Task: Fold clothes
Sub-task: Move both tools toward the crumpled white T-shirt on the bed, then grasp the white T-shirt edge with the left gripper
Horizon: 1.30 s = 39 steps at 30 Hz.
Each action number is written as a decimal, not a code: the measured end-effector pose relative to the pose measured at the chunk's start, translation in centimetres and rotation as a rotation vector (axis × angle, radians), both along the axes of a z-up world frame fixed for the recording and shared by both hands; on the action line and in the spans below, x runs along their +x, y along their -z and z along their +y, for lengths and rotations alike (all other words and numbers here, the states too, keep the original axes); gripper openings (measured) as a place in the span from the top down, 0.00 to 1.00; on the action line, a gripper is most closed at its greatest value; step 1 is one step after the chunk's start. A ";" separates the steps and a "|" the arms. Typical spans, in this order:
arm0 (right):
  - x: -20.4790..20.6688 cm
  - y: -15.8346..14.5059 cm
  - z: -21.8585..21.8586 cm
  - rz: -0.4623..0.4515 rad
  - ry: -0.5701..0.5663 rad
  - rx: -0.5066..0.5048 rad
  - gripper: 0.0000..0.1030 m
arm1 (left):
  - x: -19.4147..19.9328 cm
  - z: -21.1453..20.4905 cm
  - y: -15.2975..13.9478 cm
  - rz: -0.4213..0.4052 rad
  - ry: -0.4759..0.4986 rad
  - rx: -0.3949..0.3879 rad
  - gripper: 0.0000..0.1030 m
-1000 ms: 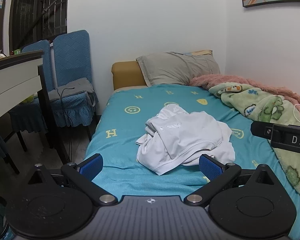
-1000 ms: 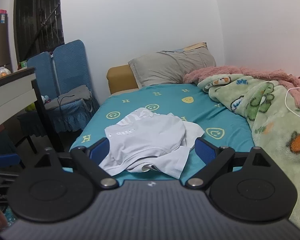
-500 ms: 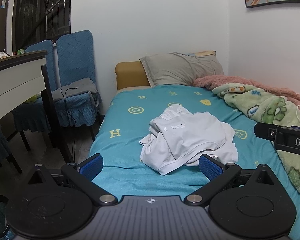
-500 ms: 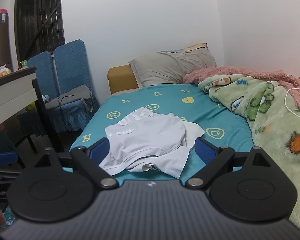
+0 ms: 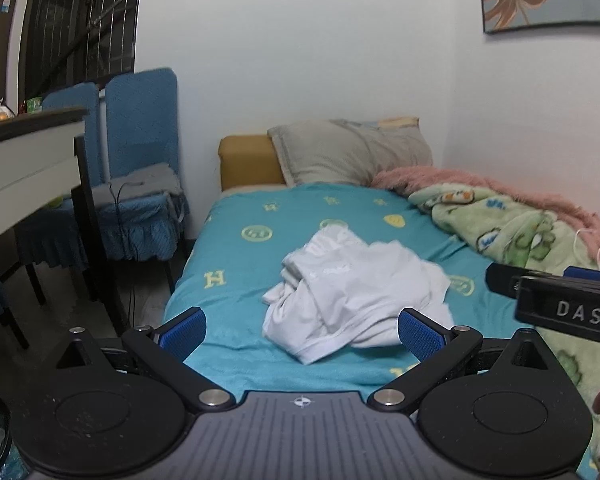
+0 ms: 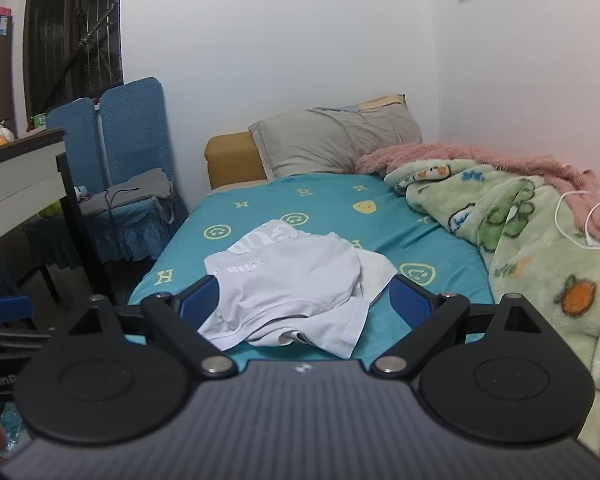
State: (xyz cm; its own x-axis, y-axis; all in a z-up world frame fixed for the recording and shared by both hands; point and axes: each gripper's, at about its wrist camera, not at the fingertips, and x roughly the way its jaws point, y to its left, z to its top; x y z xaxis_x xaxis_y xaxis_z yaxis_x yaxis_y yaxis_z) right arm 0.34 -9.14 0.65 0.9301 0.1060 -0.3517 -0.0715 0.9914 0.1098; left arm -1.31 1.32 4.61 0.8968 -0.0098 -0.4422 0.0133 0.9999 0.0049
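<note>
White shirt point(image 5: 352, 292) lies crumpled on bed point(image 5: 236, 264), near foot end. Left gripper point(image 5: 300, 330), right gripper point(image 6: 300, 298) both spread wide, empty. Cloth looks light, floppy; pinch hem edge nearest foot.

one white garment point(image 5: 352, 296), two chairs point(image 5: 140, 168), one pillow point(image 5: 348, 152)

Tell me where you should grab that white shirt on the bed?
Probably by the near hem of the white shirt, coming in low from the foot of the bed. That edge lies loose towards both open grippers, left and right, while the rest is bunched in layers.
</note>
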 end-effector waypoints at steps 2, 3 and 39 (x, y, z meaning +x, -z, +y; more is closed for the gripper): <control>-0.2 -0.4 0.3 -0.002 0.007 -0.001 0.09 | -0.4 0.2 -0.3 -0.016 -0.004 0.007 0.00; -0.1 -0.7 0.4 -0.001 0.009 -0.001 0.09 | -0.6 0.3 -0.1 -0.020 -0.007 0.010 0.00; 7.0 -1.6 -7.8 -0.028 0.123 0.125 0.09 | 10.5 -2.6 10.0 0.230 0.224 0.298 0.05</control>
